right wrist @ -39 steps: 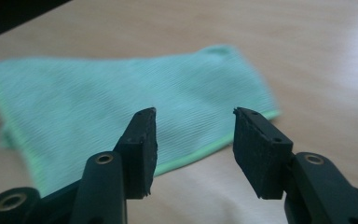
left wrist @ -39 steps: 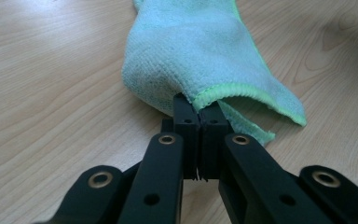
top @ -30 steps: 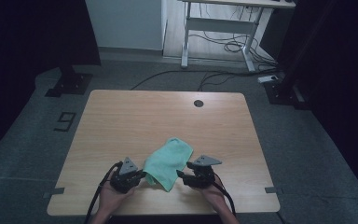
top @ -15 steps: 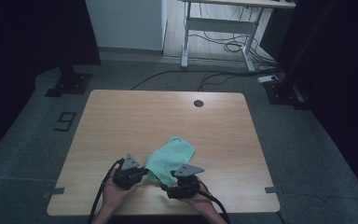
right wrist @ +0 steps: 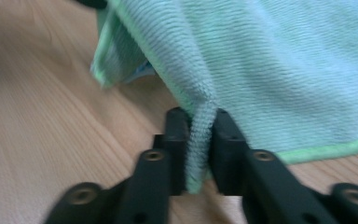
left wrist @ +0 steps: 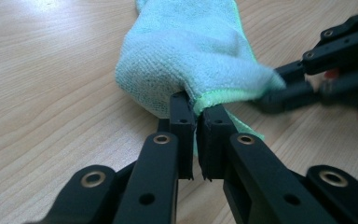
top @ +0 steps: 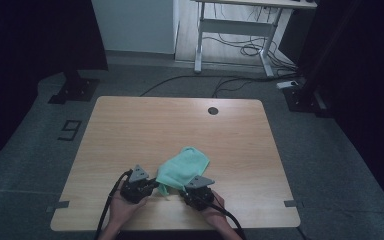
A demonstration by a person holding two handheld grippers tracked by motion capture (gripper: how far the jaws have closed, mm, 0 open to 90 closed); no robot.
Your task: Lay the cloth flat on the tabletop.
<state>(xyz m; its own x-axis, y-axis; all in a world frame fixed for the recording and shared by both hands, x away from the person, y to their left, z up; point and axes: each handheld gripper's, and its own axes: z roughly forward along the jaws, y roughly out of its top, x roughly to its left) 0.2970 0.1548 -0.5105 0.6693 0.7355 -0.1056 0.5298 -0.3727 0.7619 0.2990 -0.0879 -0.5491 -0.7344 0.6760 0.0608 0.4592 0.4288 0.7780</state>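
Microfibre cloth (top: pixel 184 169) near table's (top: pixel 130 125) near edge; left gripper (left wrist: pixel 196 116) clamped on hem, right gripper (right wrist: pixel 200 121) jaws just closed, pinching fold.

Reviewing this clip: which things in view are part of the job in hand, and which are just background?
In the job:
- green cloth
- left hand-held gripper, shut on the cloth's edge
- right hand-held gripper, just closed on a fold of it

Just lying about:
- desk frame
- floor cables
- table, work surface only
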